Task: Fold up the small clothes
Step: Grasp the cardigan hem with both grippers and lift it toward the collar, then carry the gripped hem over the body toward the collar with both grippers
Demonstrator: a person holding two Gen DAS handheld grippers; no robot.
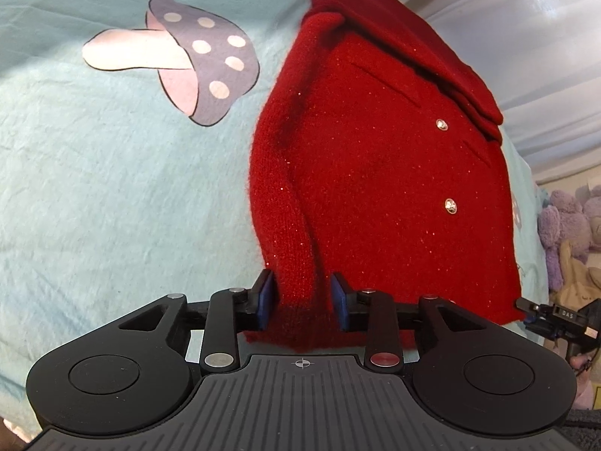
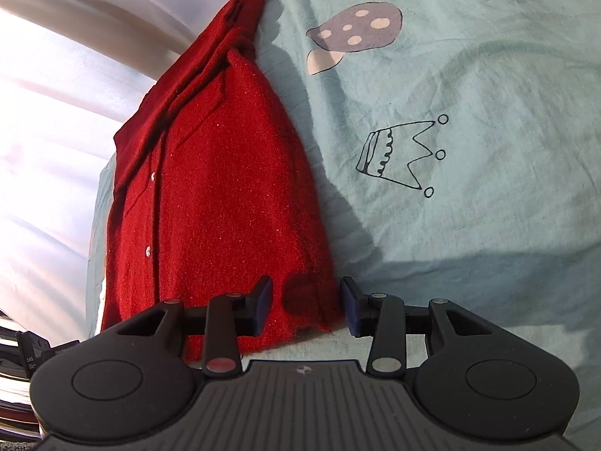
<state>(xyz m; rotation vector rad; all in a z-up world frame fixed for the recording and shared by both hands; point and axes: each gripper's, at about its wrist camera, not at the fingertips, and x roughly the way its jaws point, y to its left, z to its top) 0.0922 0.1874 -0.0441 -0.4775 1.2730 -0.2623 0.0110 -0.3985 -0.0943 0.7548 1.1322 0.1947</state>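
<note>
Lying between both grippers' fingers (image 1: 265,300): red cardigan (image 1: 375,188) hem.

**Two wrist views, one red cardigan**

Looking steeply down from close above the red cardigan (image 1: 375,173) (image 2: 218,195): left wrist over its near left hem corner, right wrist over its near right. Shared: cardigan, surrounding mint sheet (image 1: 112,188) (image 2: 469,225).

We see a pale aqua bedsheet (image 1: 94,188) spread wide, printed with a spotted mushroom (image 1: 176,60) and an outlined crown (image 2: 402,154). Beyond its far edge hangs a white curtain (image 1: 526,37), brightly lit from behind. Past the sheet's right edge sit purple plush toys (image 1: 567,221). Shadow falls over the sheet's near right part.
</note>
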